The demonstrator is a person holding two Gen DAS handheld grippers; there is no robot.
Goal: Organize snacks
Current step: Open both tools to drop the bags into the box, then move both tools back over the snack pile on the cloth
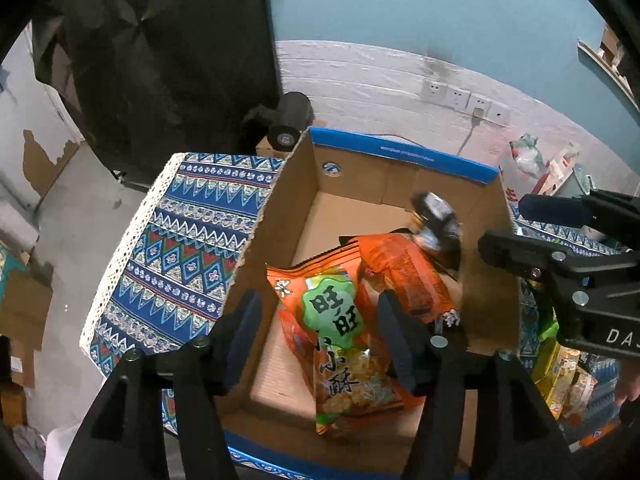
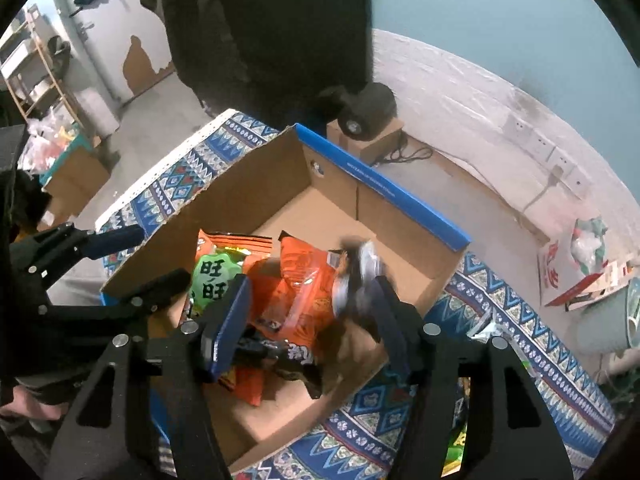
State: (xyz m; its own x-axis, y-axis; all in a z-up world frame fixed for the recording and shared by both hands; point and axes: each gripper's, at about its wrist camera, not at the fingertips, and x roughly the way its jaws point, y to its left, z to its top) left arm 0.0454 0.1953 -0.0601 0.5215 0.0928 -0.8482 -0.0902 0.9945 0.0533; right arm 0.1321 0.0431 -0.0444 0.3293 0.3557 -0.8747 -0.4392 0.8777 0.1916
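Below the left gripper [image 1: 316, 336], in the left wrist view, an orange snack bag with a green label [image 1: 340, 344] is seen lying in the cardboard box [image 1: 400, 172], its long axis running away from the camera between the jaws, which stand apart with neither pad pressing on it. A second orange bag [image 1: 404, 276] lies just beyond, and a blurred dark packet [image 1: 436, 220] sits above it near the box's right wall. The right gripper [image 1: 560, 248] is seen at the right edge, over that wall. More snacks [image 1: 568, 376] remain outside on the patterned cloth [image 1: 180, 248] covering the bench. From the right wrist view, the right gripper [image 2: 308, 312] is held over the box [image 2: 380, 192] with jaws open; the blurred dark packet [image 2: 356, 276] is by the right finger, and contact cannot be told. The orange bag [image 2: 300, 288] lies between and below the jaws, and the left gripper [image 2: 120, 264] is seen at the left. The remaining snacks are judged nearer the right hand.
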